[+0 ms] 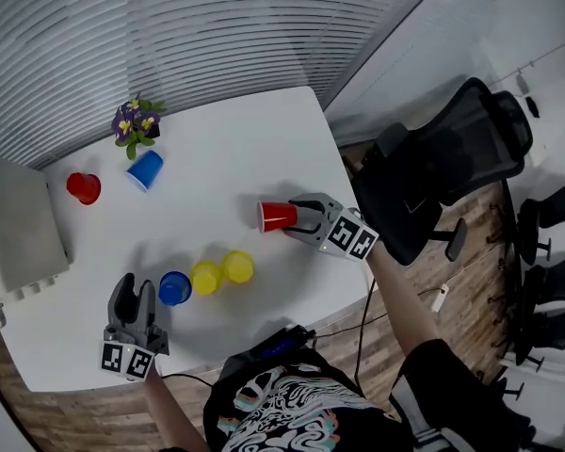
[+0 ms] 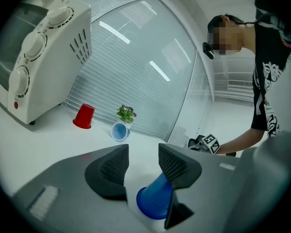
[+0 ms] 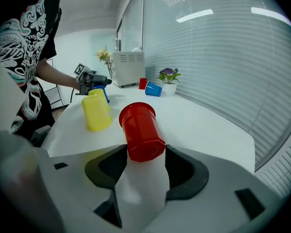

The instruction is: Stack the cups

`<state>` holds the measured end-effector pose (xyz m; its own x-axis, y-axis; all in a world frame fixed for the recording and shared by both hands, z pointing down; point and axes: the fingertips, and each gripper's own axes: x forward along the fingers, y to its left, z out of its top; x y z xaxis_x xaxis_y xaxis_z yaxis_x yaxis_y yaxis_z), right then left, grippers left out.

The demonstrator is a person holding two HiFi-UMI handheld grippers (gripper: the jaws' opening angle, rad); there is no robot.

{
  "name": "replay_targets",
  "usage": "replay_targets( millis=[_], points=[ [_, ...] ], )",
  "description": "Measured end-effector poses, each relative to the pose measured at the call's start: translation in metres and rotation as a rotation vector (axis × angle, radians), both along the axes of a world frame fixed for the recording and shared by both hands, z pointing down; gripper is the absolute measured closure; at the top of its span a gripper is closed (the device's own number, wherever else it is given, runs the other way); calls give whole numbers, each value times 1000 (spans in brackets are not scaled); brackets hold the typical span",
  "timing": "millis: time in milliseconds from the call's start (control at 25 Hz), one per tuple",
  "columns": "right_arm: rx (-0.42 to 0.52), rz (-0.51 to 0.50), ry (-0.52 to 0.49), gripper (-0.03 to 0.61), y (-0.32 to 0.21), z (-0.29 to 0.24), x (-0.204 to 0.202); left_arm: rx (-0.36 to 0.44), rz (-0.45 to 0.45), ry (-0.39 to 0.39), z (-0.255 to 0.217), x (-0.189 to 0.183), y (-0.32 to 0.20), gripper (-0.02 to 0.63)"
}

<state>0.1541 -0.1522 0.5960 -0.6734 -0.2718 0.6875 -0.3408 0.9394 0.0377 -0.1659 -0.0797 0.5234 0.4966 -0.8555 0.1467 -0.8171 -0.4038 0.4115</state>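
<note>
Two grippers | left gripper (image 1: 134, 286): jaws apart, empty, just beside blue cup (image 1: 174, 288) | right gripper (image 1: 298, 217): clamped on tipped red cup (image 1: 276, 217), apart from blue cup, past two yellow cups (image 1: 207, 277)

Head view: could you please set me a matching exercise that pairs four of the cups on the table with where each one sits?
Things:
A. tipped red cup
B. light blue cup
C. upside-down red cup
D. dark blue cup

Places:
1. next to the yellow cups
2. between the jaws of the right tongs
3. beside the potted plant
4. near the toaster oven

Pairs: A-2, B-3, C-4, D-1
</note>
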Motion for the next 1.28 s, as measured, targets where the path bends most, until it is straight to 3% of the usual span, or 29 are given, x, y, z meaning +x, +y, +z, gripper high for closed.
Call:
replay_targets(
  millis=[600, 760, 920, 1120, 1280],
  points=[
    [88, 123, -66, 334, 7, -54, -12, 26, -2, 19, -13, -1, 7, 442],
    [125, 117, -28, 337, 17, -72, -15, 32, -3, 18, -18, -2, 12, 443],
    [157, 117, -56, 336, 29, -106, -24, 38, -5, 18, -22, 0, 16, 446],
    [179, 32, -7, 337, 48, -133, -51, 43, -11, 19, -24, 0, 22, 449],
    [158, -117, 135, 337, 71, -138, -78, 45, -18, 20, -25, -1, 28, 449]
  ],
)
